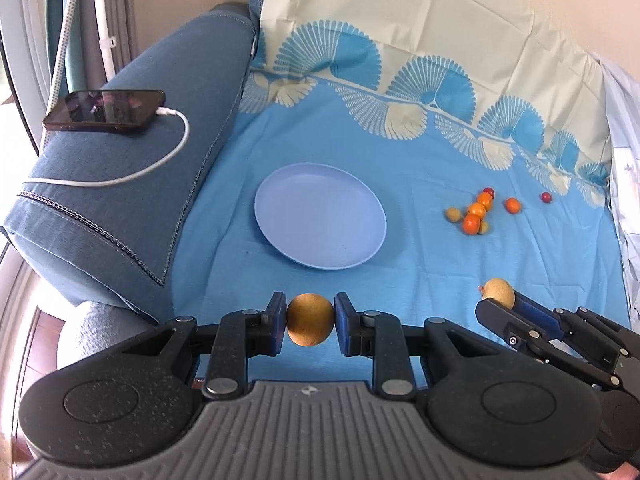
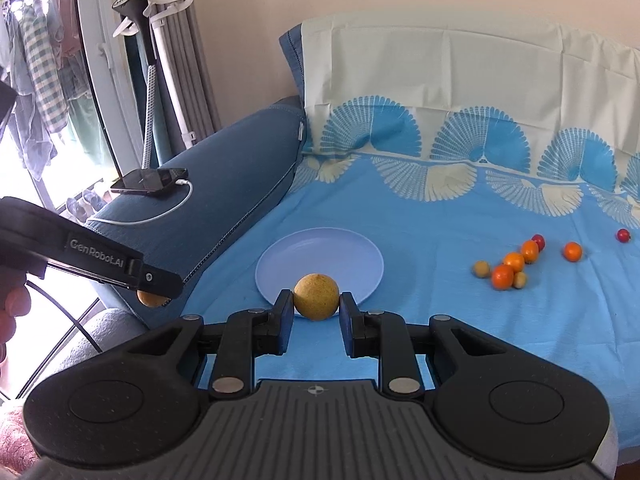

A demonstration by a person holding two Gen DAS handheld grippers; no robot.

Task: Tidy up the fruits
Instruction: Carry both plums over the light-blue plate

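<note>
A: Blue cloth (image 1: 420,280) all over the seat, and the pale blue plate (image 1: 264,208) sits in the middle of it. Where are the fruits from there?

B: Right of the plate there's a loose cluster: three small oranges (image 1: 476,211) touching each other, two tiny tan fruits (image 1: 453,214) tucked against them, a dark red one (image 1: 488,192) at the far end. A fourth orange (image 1: 512,205) lies just right of that bunch, and another red fruit (image 1: 547,197) further right, apart.

A: And the big ones?

B: The left gripper (image 1: 310,325) clamps a round golden-brown fruit (image 1: 310,325) between its blue pads, on the near side of the plate. Its skin looks matte and finely speckled.

A: The right one?

B: The right gripper (image 2: 316,312) has a yellowish round fruit (image 2: 316,296) between its fingers, at the plate's near rim. The left pad touches it; on the right I can't tell whether a sliver of gap remains, so I can't say it's squeezed shut.

A: Anything left of the plate?

B: A phone (image 1: 105,110) on a white cable (image 1: 160,164), up on the dark blue armrest (image 1: 132,200)
</note>
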